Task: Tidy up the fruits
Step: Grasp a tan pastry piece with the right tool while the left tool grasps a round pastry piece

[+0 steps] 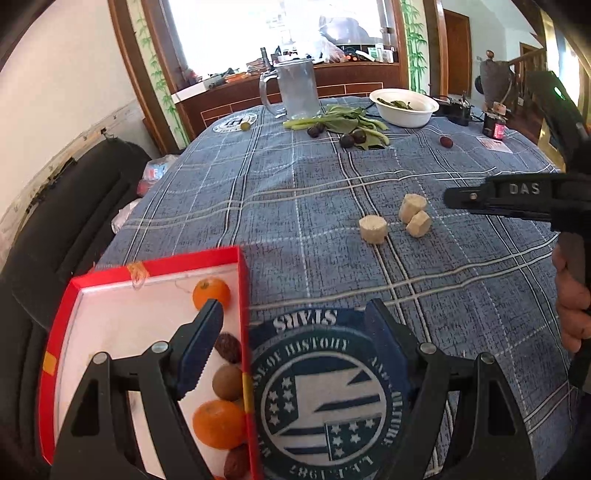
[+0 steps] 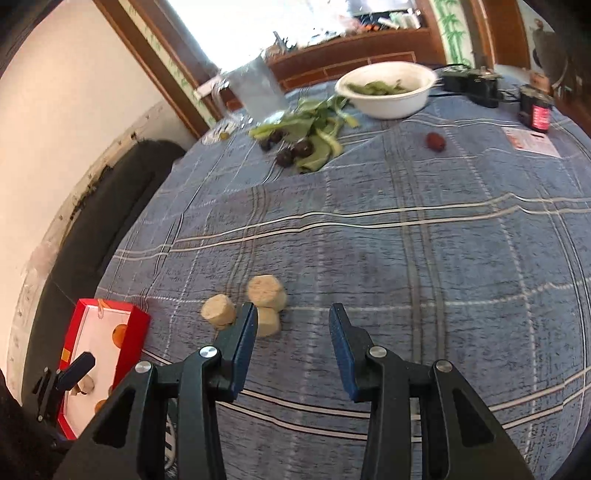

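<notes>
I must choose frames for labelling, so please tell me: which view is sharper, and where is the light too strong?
Left wrist view: sharp on the banana pieces and red box, only the window overexposed. Right wrist view: motion blur on the white bowl and glass mug, the window blown out; both bend the table edges.

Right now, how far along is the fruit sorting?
Done: the red box holds two oranges, a brown round fruit and dark wrinkled fruits. In hand: nothing; the left gripper and the right gripper both have empty, parted jaws. Left: three pale cut chunks just ahead of the right gripper, dark fruits by the greens, and one red fruit.
</notes>
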Demonstrator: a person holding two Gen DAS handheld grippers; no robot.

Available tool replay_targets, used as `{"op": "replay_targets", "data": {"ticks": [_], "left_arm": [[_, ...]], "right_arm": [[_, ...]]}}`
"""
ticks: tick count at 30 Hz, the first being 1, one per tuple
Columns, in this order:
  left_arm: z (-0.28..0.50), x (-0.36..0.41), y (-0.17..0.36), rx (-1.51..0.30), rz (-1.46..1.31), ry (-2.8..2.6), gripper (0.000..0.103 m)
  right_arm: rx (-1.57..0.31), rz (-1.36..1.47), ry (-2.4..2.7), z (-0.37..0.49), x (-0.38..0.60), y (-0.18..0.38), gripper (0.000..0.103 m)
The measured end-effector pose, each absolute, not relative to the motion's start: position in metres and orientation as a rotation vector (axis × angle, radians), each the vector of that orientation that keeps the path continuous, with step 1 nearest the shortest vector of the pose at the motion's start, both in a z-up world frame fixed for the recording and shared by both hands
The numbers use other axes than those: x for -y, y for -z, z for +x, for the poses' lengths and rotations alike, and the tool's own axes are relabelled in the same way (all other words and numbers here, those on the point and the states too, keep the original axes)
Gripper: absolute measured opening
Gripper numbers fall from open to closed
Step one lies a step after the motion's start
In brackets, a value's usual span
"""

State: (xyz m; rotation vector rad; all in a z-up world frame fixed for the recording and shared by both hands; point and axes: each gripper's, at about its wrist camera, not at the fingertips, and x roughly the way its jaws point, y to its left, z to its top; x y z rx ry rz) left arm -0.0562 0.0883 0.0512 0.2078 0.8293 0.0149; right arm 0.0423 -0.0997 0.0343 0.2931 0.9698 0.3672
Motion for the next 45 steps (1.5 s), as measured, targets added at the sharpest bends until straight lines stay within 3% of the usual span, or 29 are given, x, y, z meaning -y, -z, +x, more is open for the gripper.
{"op": "replay_targets", "data": {"ticks": [24,27,41,43,45], "left_arm": [[0.019,-0.052,-0.020,-0.958,0.262,0.011,0.080],[0.024,-0.051,-0.018,-0.970,0.255,0.023,0.080],[0.048,-0.037,-0.013,-0.972,0.262,0.054,0.080],[0.050,-0.038,-0.012,-0.968,0.254,0.061,0.077],[0.050,-0.038,-0.013,-0.975,0.229,0.086,0.064]], "right_arm": [[-1.024,0.329,-0.459,0.075,0.075,-0.009,0.039],[-1.053,0.367,-0.507,0.075,0.076,-0.007,0.028],[-1.014,0.467,-0.445,0.076,0.107,-0.017,0.028],[-1.017,0.465,-0.440,0.076,0.107,-0.016,0.028],[-1.015,0.460,-0.443,0.075,0.105,-0.017,0.028]]}}
